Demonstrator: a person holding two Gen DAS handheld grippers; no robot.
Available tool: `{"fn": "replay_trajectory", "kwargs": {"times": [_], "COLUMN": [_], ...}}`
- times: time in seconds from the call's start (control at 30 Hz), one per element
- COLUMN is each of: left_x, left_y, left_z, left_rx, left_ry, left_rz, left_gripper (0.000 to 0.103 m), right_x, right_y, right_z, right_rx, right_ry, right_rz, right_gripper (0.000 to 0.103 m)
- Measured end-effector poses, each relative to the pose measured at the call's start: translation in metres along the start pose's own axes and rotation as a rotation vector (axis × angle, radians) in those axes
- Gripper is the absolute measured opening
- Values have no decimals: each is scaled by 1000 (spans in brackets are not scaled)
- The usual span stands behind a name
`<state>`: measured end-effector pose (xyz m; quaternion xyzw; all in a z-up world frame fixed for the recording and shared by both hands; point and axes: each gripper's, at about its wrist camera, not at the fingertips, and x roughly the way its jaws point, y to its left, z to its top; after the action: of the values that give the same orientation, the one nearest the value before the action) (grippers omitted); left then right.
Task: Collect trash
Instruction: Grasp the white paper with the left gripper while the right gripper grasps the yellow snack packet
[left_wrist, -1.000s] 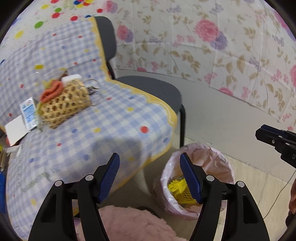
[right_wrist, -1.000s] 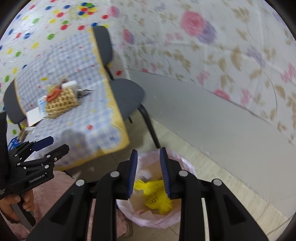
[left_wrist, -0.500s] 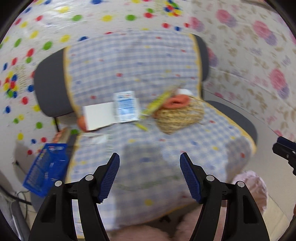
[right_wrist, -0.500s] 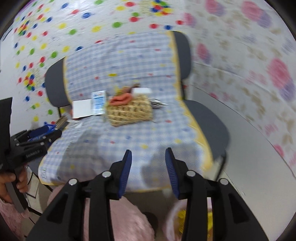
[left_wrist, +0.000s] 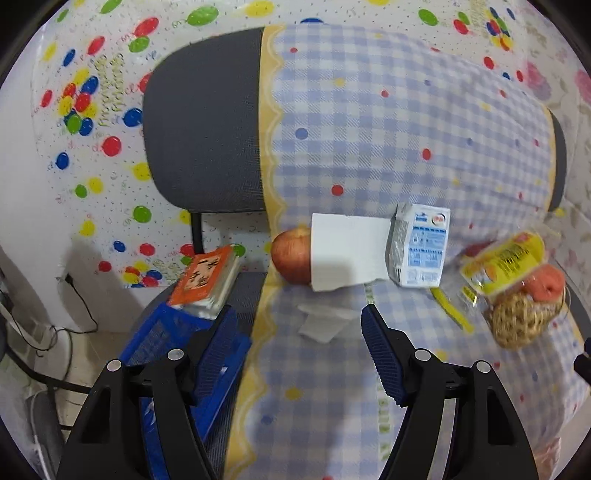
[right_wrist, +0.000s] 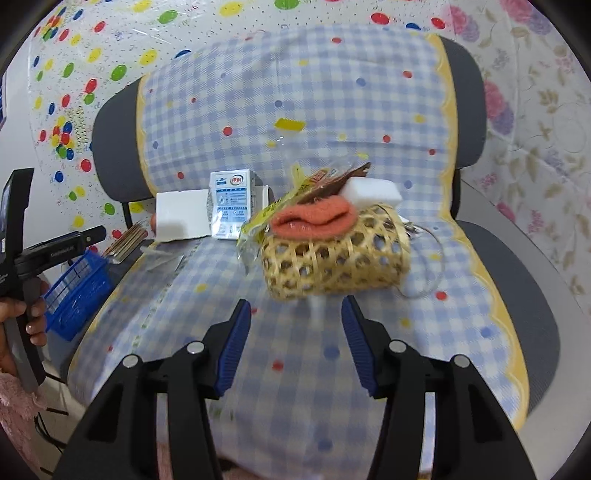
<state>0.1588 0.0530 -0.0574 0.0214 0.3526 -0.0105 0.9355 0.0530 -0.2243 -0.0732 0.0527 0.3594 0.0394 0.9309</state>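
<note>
Checked blue cloth (right_wrist: 295, 110) over grey chairs (left_wrist: 203, 129), balloon-print wall (left_wrist: 92, 92), wicker basket (right_wrist: 332, 258), both hand-held grippers (left_wrist: 295, 354) (right_wrist: 295, 332) wide open, empty.

Right gripper (right_wrist: 295, 334): fingers spread, nothing between them, just short of the basket.
Basket (right_wrist: 334, 264): woven bamboo, lying on its side on the checked cloth (right_wrist: 332, 110).
Orange knitted piece (right_wrist: 314, 220): on top of the basket.
White sponge block (right_wrist: 373, 194): behind it, upper right of the basket.
Yellow wrapper (right_wrist: 266, 218): at the basket's left edge.
Milk carton (right_wrist: 232, 205): left of the basket, upright.
White paper (right_wrist: 181, 216): just left of the carton.
Blue crate (right_wrist: 75, 290): far left of the basket, beyond the cloth's edge.
Left gripper (right_wrist: 90, 233): far left, held in a hand (right_wrist: 22, 325).
</note>
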Motion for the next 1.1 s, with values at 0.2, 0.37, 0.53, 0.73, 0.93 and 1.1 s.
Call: {"fn": "replay_trajectory", "kwargs": {"times": [0.2,0.37,0.53,0.73,0.93,1.1], "left_x": [60,98,116,100,22,-19], "left_y": [-11,-16,-18,-27,-36,-55], "left_z": [12,10,-1,-9,-5,-23], "left_rx": [-79,-114,-127,-109,-25,75], "left_ry": [87,178,249,235,58,-28], "left_rz": [-29,-30,-45,-162,-269,-220], "left_gripper": [70,70,60,4,0,0], "right_x": [29,41,47,44,25,18], "right_y": [-5,-10,-12,-15,-8,-4], "right_z": [15,20,16,7,19,24], "right_rx": [-10,-24,-11,49,15,12], "right_ry": [15,22,30,32,-25,-57], "right_rz": [-18,-30,-25,25,17,25], "right_gripper": [51,51,51,51,51,60]}}
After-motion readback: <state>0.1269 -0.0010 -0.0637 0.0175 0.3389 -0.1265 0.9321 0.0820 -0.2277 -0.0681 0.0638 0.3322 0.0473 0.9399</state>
